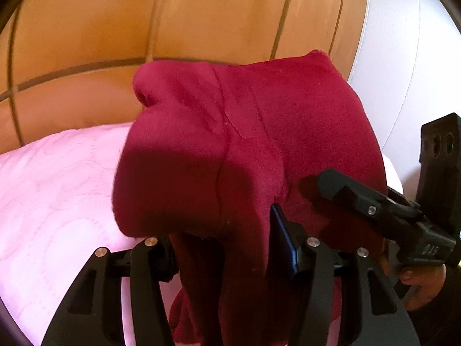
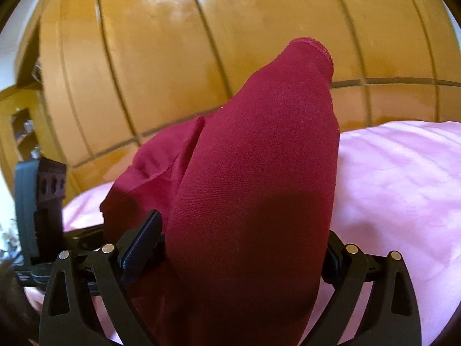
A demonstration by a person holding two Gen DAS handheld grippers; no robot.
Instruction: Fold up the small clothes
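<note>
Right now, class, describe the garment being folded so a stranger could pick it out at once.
Start at the pink bedspread in front of the orange wooden panelling. Above it, both grippers hold up one bunched piece of dark red fabric. It is the only red thing there, soft and seamed, with a stitched hem at its upper tip.
</note>
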